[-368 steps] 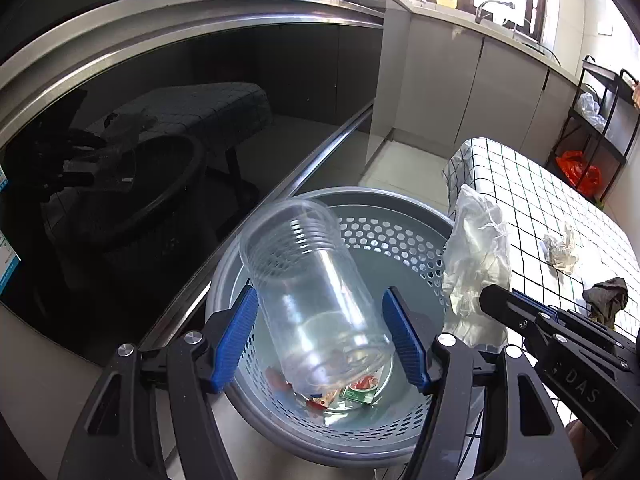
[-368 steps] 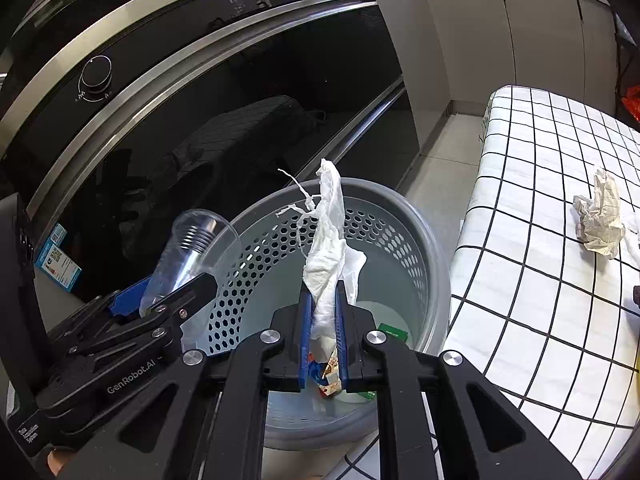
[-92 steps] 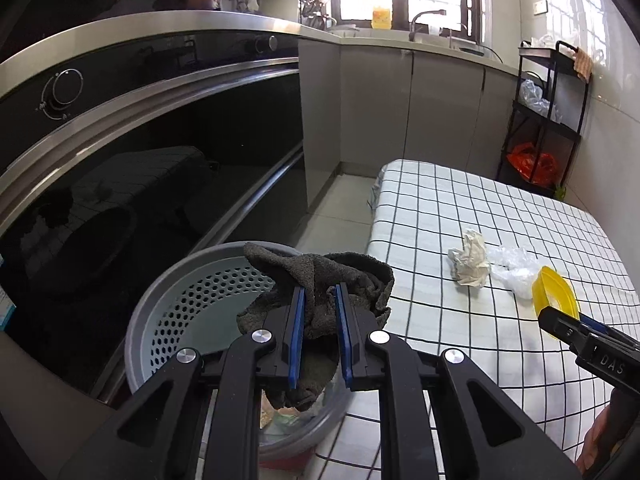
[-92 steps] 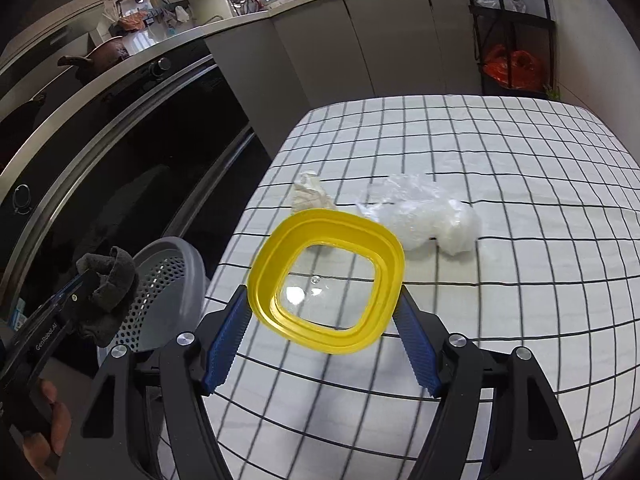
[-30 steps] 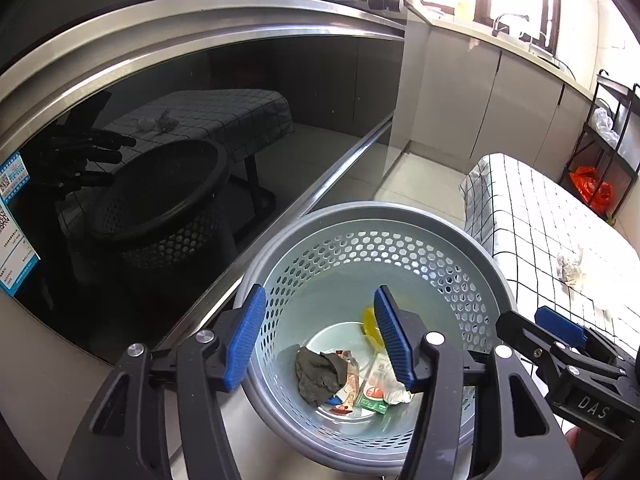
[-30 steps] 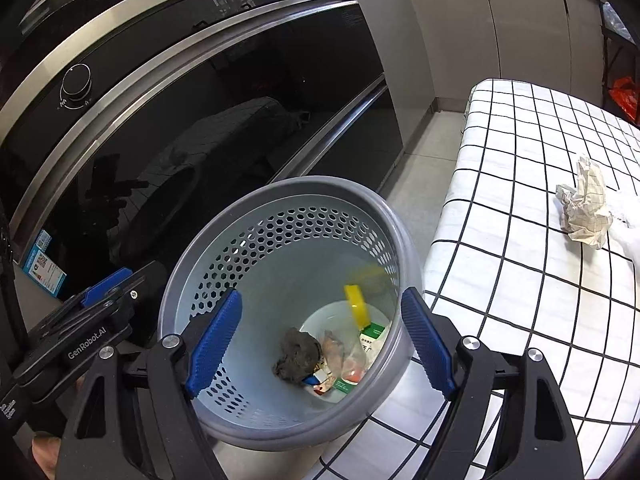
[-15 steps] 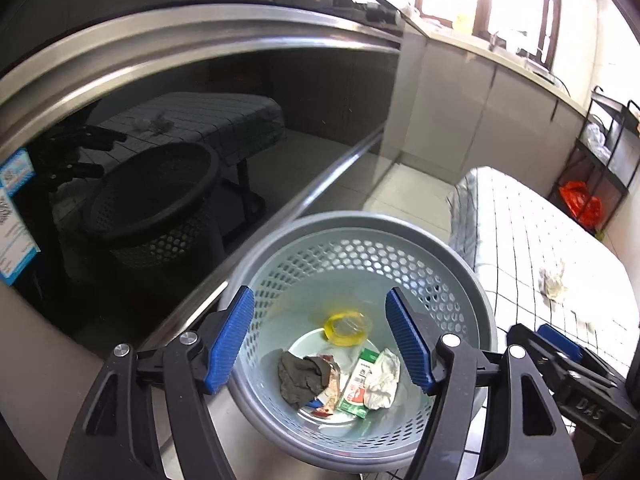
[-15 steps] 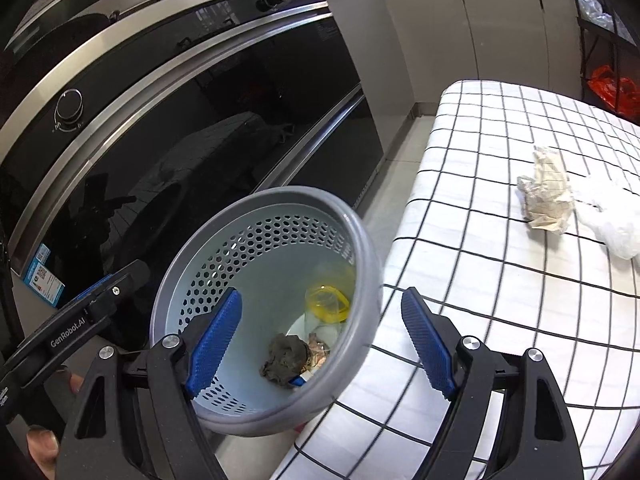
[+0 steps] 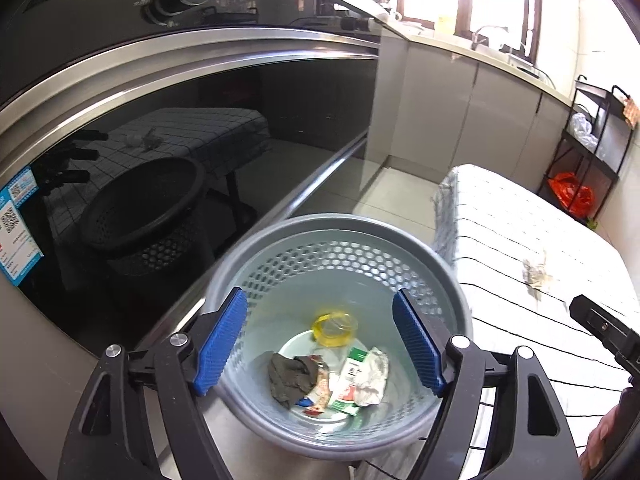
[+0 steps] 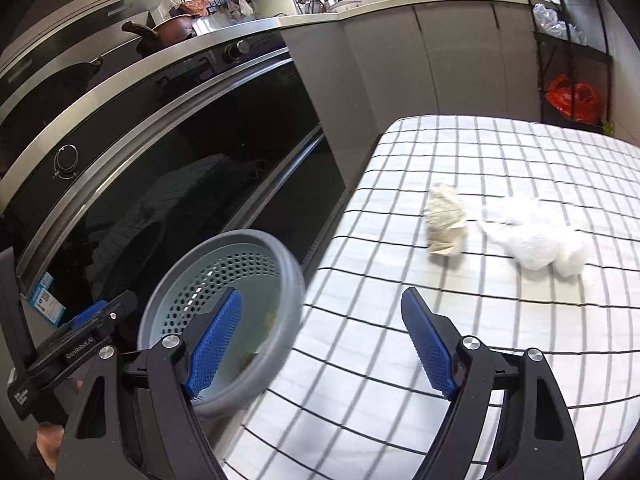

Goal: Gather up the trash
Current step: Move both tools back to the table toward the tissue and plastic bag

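Observation:
The grey perforated bin point(image 9: 256, 248) stands beside the checked table. In it lie a yellow lid point(image 9: 335, 323), a dark rag point(image 9: 290, 376), a crumpled white paper point(image 9: 372, 376) and wrappers. My left gripper point(image 9: 320, 344) hangs over the bin, its jaws opening with nothing between them. My right gripper point(image 10: 320, 344) is open and empty above the table's near corner, beside the bin point(image 10: 288, 264). On the table lie a crumpled beige paper point(image 10: 446, 224) and a white plastic bag point(image 10: 536, 240).
A dark glass oven front point(image 9: 160, 160) with a steel rail runs behind the bin. Grey cabinets point(image 10: 420, 60) line the far wall. A black rack point(image 10: 572, 52) with a red bag stands at the far right. The checked tablecloth point(image 10: 440, 360) covers the table.
My left jaws have spread wider above the bin. My right gripper has swung away from the bin toward the table, bringing the beige paper and the white bag closer to the centre.

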